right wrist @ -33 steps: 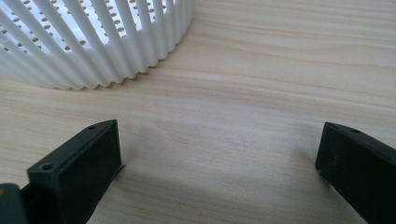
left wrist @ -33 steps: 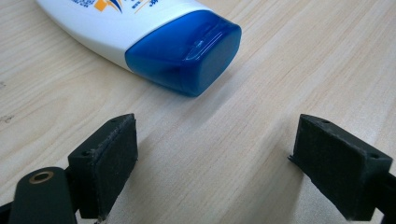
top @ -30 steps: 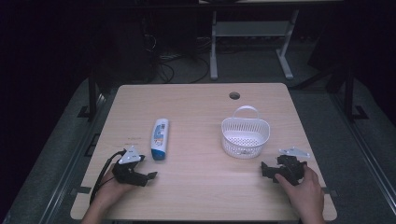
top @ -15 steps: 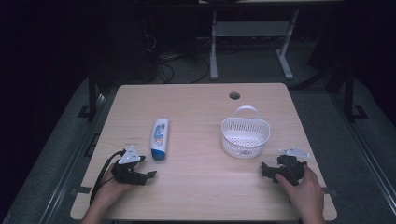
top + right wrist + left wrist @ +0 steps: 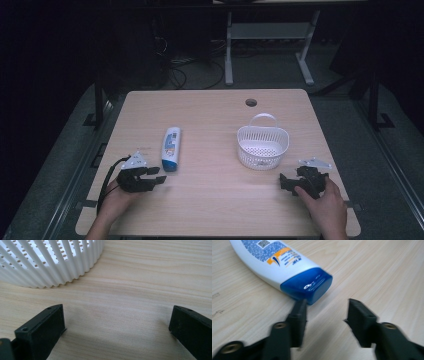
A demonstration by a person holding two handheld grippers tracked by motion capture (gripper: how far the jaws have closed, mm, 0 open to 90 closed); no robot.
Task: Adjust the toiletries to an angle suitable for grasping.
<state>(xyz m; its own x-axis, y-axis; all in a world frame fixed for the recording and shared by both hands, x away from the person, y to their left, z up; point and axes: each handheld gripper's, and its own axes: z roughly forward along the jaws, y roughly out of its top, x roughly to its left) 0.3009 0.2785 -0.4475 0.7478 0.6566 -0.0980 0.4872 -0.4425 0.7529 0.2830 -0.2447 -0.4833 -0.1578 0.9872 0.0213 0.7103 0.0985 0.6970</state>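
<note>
- Across the middle of the high view, a light wooden table (image 5: 210,210) spreads from the lower edge up past the centre of the frame, with a small round hole (image 5: 251,102) near its far edge; dark floor, cables and a pale metal stand lie behind it.
- Right of centre in that view, a white slotted plastic basket (image 5: 263,147) stands upright on the table, its handle raised toward the far side. In the right gripper view its ribbed wall (image 5: 47,262) fills the upper left corner.
- Left of centre, a white bottle (image 5: 171,148) with a blue cap lies flat on the table, cap toward the lower edge. In the left gripper view the bottle (image 5: 282,262) runs from the upper left toward the middle.
- At lower left of the high view, the left gripper (image 5: 150,178) rests on the table in a hand, just beside the bottle's cap. Its jaws stand partly apart and grasp nothing; the left jaw's tip overlaps the cap's edge, though I cannot tell if they touch.
- At lower right, the right gripper (image 5: 286,181) rests on the table in the other hand, near the basket but apart from it. Its jaws are spread wide over bare wood, holding nothing.
</note>
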